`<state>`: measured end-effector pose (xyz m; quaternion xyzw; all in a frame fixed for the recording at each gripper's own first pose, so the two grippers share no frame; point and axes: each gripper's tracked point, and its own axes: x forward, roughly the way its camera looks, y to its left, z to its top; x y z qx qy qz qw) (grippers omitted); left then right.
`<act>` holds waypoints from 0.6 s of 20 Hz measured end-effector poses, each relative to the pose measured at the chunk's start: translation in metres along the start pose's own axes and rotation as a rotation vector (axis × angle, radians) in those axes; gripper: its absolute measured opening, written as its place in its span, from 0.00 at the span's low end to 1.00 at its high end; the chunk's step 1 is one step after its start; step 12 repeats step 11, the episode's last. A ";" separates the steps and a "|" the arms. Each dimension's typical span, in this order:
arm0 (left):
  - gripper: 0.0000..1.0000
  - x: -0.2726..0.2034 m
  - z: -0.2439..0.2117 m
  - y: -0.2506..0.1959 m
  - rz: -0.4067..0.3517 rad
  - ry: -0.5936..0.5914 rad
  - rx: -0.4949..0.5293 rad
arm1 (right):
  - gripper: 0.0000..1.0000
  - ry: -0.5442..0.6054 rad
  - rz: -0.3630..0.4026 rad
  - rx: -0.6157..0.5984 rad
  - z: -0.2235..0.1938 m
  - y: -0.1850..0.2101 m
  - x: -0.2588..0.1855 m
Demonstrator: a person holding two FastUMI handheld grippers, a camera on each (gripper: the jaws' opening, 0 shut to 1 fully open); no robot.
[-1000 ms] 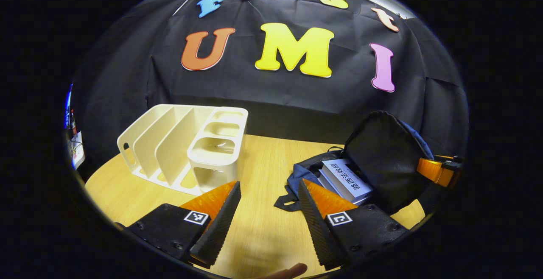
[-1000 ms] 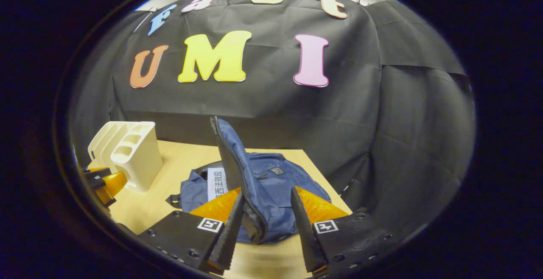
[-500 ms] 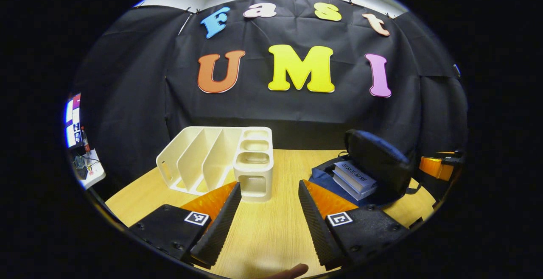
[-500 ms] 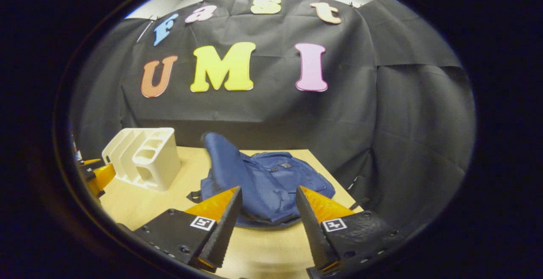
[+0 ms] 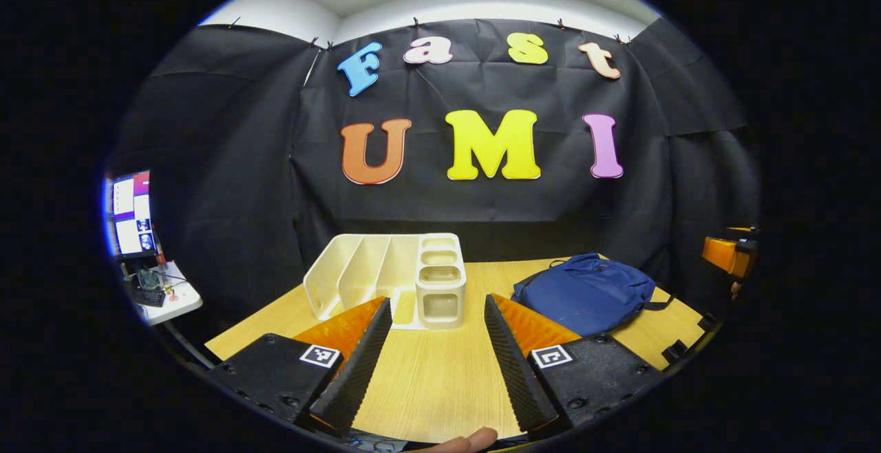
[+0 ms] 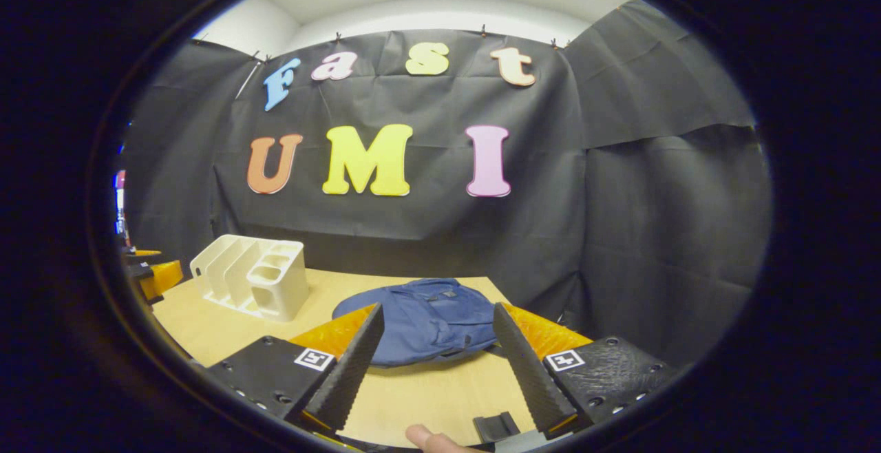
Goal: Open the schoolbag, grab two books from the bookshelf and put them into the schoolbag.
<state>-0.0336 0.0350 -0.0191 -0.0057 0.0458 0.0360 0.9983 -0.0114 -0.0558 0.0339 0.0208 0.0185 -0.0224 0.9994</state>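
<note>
Now the bag (image 6: 423, 319) lies flat and shut on the counter (image 5: 440, 377). A second ago its flap stood up and I could see two books inside it. Then the flap dropped down over them. The shelf (image 5: 392, 277) has no books in its slots that I can see. So I think the job is about done: the books went in and the bag folded over them.

Both my grippers have pulled back and up from the counter. My left gripper (image 5: 432, 360) is let go, with its fingers spread wide and nothing between them. My right gripper (image 6: 435, 363) is let go too, and it has nothing in it.

From my left gripper, the shelf sits just ahead, a bit to the left. The bag is ahead and off to the right, apart from the fingers.

From my right gripper, the bag lies right in front, between the two fingers and a little past them, not touching. The shelf is far off to the left. I can see my other gripper at the left edge there.
</note>
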 end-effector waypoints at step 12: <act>0.94 -0.008 -0.002 0.001 0.009 -0.006 -0.017 | 0.95 -0.013 0.007 -0.022 -0.006 0.001 -0.011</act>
